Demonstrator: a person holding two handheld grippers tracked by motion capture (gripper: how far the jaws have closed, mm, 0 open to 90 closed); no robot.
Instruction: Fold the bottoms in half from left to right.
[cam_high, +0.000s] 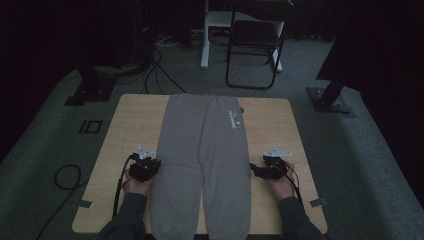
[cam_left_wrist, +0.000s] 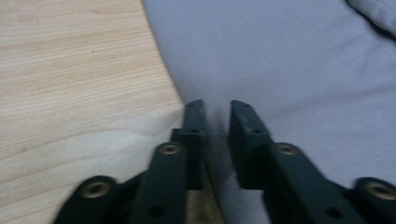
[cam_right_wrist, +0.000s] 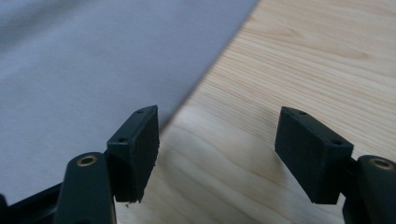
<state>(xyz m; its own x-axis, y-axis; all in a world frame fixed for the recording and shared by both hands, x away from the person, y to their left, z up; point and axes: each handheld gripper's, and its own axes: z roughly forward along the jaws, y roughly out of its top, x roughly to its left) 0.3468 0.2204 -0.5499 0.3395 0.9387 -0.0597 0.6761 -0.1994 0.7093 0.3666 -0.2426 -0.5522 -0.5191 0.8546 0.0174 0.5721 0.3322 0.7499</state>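
Trousers: grey sweatpants (cam_high: 202, 160) lie flat and lengthwise down the middle of the table (cam_high: 132, 120), waistband at the far end, leg cuffs at the near edge; a small pale print sits on the leg to the right, near the waist.
Table: light wooden top, bare wood showing on both sides of the sweatpants.
Left gripper: left gripper (cam_high: 151, 167) rests just beside the sweatpants' left leg edge, about halfway along the leg, held in the person's left hand (cam_high: 136, 184).
Left jaws: in the left gripper view (cam_left_wrist: 217, 109) they stand drawn close with a narrow gap, tips at the cloth's edge where it meets the wood; whether the pads pinch the fabric I cannot tell.
Right gripper: right gripper (cam_high: 256, 170) sits at the sweatpants' right leg edge, opposite the left one, held in the right hand (cam_high: 281, 184).
Right jaws: in the right gripper view (cam_right_wrist: 217, 135) they are spread wide, one pad over the cloth's edge, the other over bare wood; nothing is clamped.
Sleeves: dark green, entering from the table's near edge.
Beyond the table: a folding chair (cam_high: 254, 42) on grey carpet, well apart from the sweatpants' waistband.
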